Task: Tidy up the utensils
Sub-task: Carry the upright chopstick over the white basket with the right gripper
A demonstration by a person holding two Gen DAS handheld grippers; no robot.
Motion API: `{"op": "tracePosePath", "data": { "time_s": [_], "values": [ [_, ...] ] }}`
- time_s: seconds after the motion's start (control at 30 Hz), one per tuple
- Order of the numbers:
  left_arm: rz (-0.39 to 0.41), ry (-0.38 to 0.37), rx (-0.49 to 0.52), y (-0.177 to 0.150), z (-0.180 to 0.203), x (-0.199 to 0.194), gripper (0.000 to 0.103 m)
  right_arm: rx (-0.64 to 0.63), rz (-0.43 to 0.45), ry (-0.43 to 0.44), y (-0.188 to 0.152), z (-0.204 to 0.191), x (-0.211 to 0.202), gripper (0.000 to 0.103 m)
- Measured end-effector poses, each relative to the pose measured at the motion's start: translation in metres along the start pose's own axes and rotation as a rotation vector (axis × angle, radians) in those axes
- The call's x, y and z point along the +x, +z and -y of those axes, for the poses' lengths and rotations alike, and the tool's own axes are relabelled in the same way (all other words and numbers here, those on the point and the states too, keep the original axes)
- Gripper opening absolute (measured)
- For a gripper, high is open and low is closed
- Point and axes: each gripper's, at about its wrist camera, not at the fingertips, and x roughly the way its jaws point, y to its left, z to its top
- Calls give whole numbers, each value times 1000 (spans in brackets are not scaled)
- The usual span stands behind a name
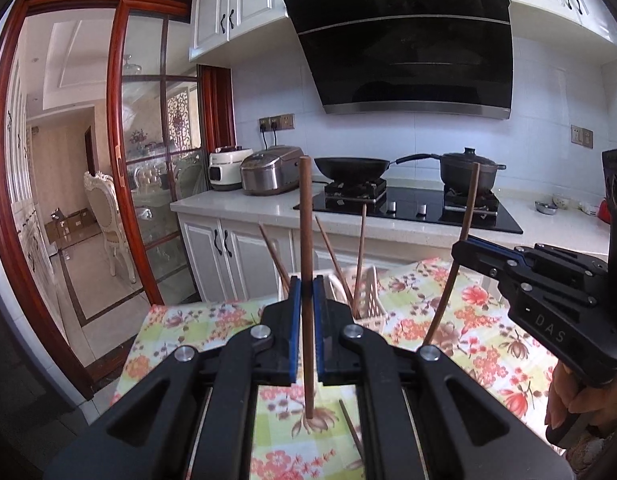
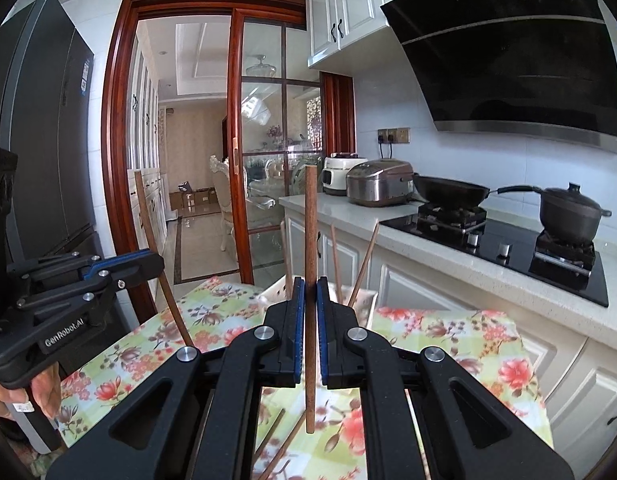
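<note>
My left gripper (image 1: 307,292) is clamped on a brown chopstick (image 1: 306,280), which stands upright between the blue pads, its top well above the jaws and its lower end hanging clear over the flowered tablecloth (image 1: 196,328). My right gripper (image 2: 310,296) is likewise pinched shut on its own chopstick (image 2: 310,280), also upright, with its tip free above the cloth. From the left camera I see the right gripper off to my right and slightly ahead, its stick leaning a little; the two tools are apart, with open air between them.

Just ahead of both sets of jaws sits the white slotted holder (image 1: 370,296), with several chopsticks (image 1: 360,248) already leaning in it, fanned out at different angles. Those slanting sticks crowd the space directly over the holder, so the open room there is narrow. Below my jaws, loose chopsticks (image 2: 284,444) lie on the cloth, close under the right gripper and one under the left.

The table's far edge lies just beyond the holder; past it a gap, then the white cabinets (image 1: 224,248) and the counter edge with the black hob (image 1: 412,208), wok (image 1: 350,168) and lidded pot (image 1: 468,168). To my left the table edge drops to bare floor towards the red-framed sliding door (image 1: 120,160). A hand (image 2: 12,392) grips the left tool's handle at the frame's lower left.
</note>
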Motion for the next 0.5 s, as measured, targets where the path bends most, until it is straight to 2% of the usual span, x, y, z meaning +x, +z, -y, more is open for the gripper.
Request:
{"op": "tracePosePath", "data": {
  "time_s": [0.5],
  "values": [
    [39,-18,-10,80,-13,42,6,-5,-2,-19,52,21,45,6]
  ]
}}
